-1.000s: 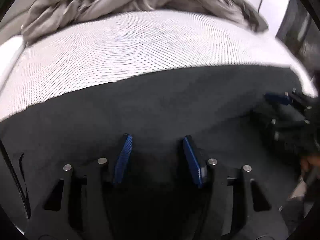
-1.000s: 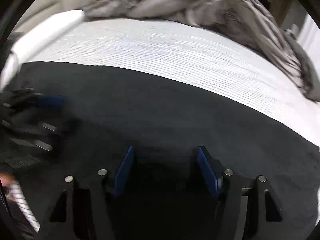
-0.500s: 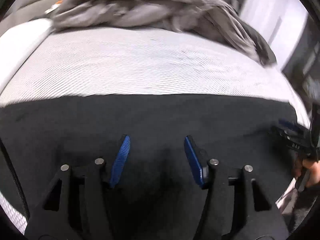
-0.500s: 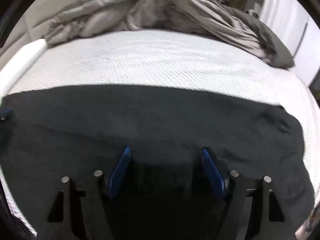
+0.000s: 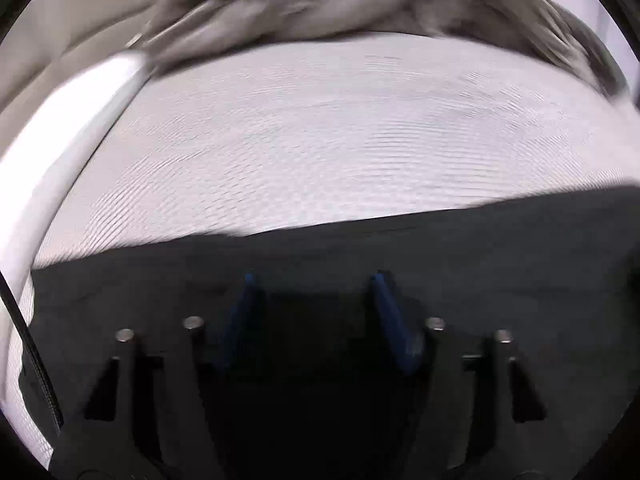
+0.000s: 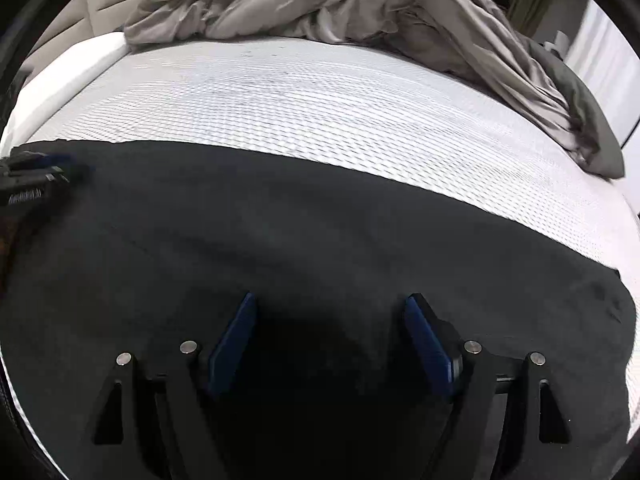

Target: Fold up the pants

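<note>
Pants (image 6: 280,240) flat on mattress (image 6: 320,100), left hand-held gripper (image 6: 36,176) visible only from right wrist

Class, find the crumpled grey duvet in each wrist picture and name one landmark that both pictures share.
Left wrist: grey duvet blurred along the top edge.
Right wrist: grey duvet across the top, trailing down the right side.
Shared landmark: the dark pants lying on the white mattress.

Two fisheye wrist views look steeply down along their own fingers, close above dark pants (image 6: 280,240) on a white mattress (image 6: 320,100), facing a crumpled duvet (image 6: 320,4); both share pants (image 5: 480,248), mattress (image 5: 320,128), and duvet (image 5: 320,12).
</note>
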`<state>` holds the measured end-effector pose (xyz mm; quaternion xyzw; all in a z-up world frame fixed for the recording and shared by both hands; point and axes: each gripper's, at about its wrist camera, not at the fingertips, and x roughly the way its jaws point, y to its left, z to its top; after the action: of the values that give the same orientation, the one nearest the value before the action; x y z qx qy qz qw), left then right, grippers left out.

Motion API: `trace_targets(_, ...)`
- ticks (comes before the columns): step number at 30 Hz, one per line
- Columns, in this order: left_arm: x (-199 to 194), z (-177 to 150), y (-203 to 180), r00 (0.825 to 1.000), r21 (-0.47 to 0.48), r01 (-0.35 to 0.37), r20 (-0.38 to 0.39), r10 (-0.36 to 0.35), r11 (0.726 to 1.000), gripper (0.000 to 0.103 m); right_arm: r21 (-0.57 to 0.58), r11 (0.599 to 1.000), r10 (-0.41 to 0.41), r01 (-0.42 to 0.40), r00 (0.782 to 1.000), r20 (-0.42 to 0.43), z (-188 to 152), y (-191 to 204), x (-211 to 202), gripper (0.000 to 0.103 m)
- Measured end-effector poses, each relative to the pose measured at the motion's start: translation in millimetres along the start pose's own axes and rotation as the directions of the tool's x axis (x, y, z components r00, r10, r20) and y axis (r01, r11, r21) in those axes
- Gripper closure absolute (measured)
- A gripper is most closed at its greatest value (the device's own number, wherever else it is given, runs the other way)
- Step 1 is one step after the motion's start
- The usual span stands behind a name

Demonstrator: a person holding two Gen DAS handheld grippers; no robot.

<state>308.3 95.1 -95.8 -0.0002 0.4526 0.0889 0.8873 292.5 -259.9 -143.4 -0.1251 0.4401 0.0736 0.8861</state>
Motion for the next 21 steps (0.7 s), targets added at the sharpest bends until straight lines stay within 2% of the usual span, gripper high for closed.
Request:
trace_targets(2,-8,-7,40,0.998,-0.139,0.056,-0.007,-0.058,0.989,0.043,0.008,1.0,-0.004,0.004,1.0,-0.001,-6,-6,-3,0.025)
trace_targets(4,-26,-9,54,0.985,-0.164,0.17,0.037,-0.166,0.972,0.051,0.005,1.0,-0.009,0.009,1.0,0.001,-10,-6,-6,0.025)
trace_targets(5,-36,-9,59,0.973,-0.159,0.229,0.059,-0.223,0.96,0.051,0.001,1.0,-0.013,0.013,1.0,0.003,-11,-5,-7,0.024)
trace_targets(6,-44,-9,62,0.965,-0.148,0.258,0.081,-0.248,0.955,0.051,0.001,1.0,-0.016,0.016,1.0,0.004,-11,-4,-8,0.024)
trace_targets(7,-53,-10,65,0.966,-0.133,0.247,0.109,-0.233,0.96,0.051,0.004,1.0,-0.017,0.017,1.0,0.001,-11,-3,-9,0.024)
trace_targets(9,-52,-16,75,0.982,-0.113,0.177,0.089,-0.168,0.978,0.057,0.01,1.0,-0.015,0.015,1.0,-0.001,-10,1,-10,0.024)
trace_targets(11,-25,-22,87,0.991,-0.12,0.132,-0.011,-0.134,0.984,0.079,-0.002,1.0,-0.014,0.014,1.0,0.002,-12,6,-12,0.024)
trace_targets(12,-14,-22,101,0.988,-0.139,0.146,-0.025,-0.151,0.979,0.084,-0.011,1.0,-0.015,0.015,1.0,0.004,-13,8,-13,0.024)
trace_targets(13,-10,-22,118,0.988,-0.177,0.153,-0.01,-0.157,0.972,0.095,-0.019,1.0,-0.015,0.015,1.0,0.005,-14,9,-14,0.025)
trace_targets(15,-17,-24,141,0.999,-0.225,0.031,-0.006,-0.033,0.974,0.098,-0.022,1.0,-0.005,0.005,1.0,0.004,-16,6,-14,0.025)
trace_targets(16,-24,-25,154,0.998,-0.248,-0.065,0.002,0.068,0.967,0.098,-0.021,1.0,-0.001,0.001,1.0,0.004,-18,5,-15,0.025)
trace_targets(17,-31,-29,164,0.996,-0.276,-0.074,0.018,0.082,0.958,0.098,-0.019,1.0,0.001,-0.001,1.0,0.003,-18,2,-15,0.024)
trace_targets(19,-45,-36,173,0.998,-0.317,0.049,0.052,-0.034,0.947,0.097,-0.016,1.0,0.006,-0.006,1.0,0.002,-20,0,-17,0.024)
trace_targets(20,-52,-40,170,0.993,-0.3,0.115,0.061,-0.101,0.947,0.096,-0.017,1.0,0.007,-0.007,1.0,0.002,-20,-1,-17,0.024)
trace_targets(21,-58,-43,156,0.984,-0.233,0.178,0.058,-0.17,0.956,0.094,-0.022,1.0,0.006,-0.006,1.0,0.004,-20,-1,-17,0.024)
